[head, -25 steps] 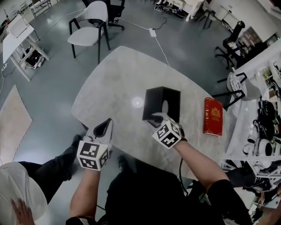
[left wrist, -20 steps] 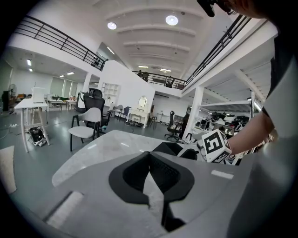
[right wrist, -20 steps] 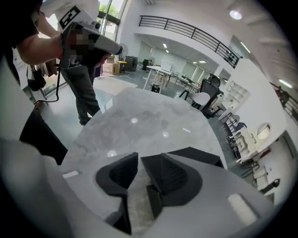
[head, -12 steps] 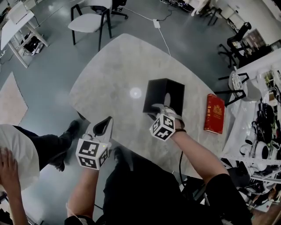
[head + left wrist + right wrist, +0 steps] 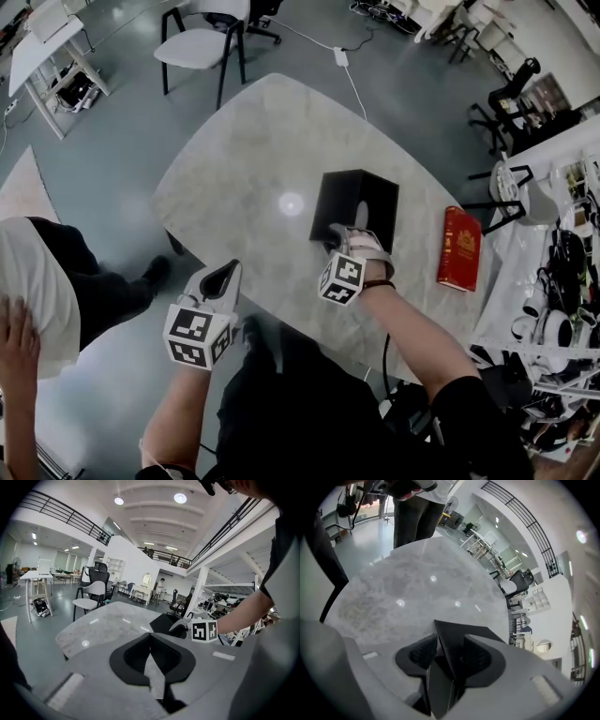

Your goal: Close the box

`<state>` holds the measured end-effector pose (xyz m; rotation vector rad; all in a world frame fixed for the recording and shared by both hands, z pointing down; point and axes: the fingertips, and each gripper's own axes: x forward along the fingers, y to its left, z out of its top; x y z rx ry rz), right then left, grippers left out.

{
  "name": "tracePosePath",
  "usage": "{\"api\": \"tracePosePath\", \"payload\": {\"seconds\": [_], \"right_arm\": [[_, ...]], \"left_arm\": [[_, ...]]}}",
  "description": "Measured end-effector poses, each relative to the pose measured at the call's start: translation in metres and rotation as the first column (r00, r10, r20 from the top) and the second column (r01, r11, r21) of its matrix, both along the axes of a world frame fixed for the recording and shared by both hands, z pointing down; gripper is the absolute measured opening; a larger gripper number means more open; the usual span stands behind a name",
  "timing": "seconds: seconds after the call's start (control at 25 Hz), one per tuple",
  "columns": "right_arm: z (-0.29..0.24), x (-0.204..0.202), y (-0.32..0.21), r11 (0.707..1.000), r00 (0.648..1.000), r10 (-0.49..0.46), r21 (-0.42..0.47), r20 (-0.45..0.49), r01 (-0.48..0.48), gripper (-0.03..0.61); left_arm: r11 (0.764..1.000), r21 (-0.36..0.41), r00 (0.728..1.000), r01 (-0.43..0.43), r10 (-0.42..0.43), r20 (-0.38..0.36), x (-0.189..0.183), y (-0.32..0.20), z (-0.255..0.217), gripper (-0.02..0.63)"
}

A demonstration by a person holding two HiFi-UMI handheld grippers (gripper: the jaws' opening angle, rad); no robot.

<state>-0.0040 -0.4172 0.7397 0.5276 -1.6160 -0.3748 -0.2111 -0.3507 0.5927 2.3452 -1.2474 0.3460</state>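
Box (image 5: pixel 361 202) corner between right gripper (image 5: pixel 337 242) fingers (image 5: pixel 417 656) — just opened, not pressing

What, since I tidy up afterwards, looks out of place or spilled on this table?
Nothing stands out. The box stands upright on the table, the book lies flat near its right edge, and nothing is spilled or visibly damaged.

The box (image 5: pixel 354 208) stands on the table (image 5: pixel 244 159), toward its right side. A book (image 5: pixel 458 248) lies on the table right of the box, apart from it, near the right edge. A chair (image 5: pixel 200 42) stands on the floor behind the table, and a person (image 5: pixel 37 281) stands left of it
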Motion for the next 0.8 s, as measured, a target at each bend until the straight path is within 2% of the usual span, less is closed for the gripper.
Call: {"api": "tracePosePath", "payload": {"seconds": [0.28,0.6,0.8], "right_arm": [[-0.003,0.001,0.005,1.000,1.000,0.012,-0.013,0.003,-0.012,0.164],[-0.028,-0.009,0.008,0.995,0.985,0.088,0.036,0.146,-0.094,0.120],[-0.027,-0.001,0.011,0.996,0.990,0.076,0.033,0.117,-0.081,0.097]], "left_arm": [[1.000,0.018,1.000,-0.012,0.012,0.008,0.001,0.014,-0.013,0.009],[1.000,0.030,1.000,-0.009,0.009,0.016,-0.009,0.026,-0.022,0.009],[1.000,0.025,1.000,-0.016,0.016,0.016,-0.007,0.031,-0.022,0.009]]}}
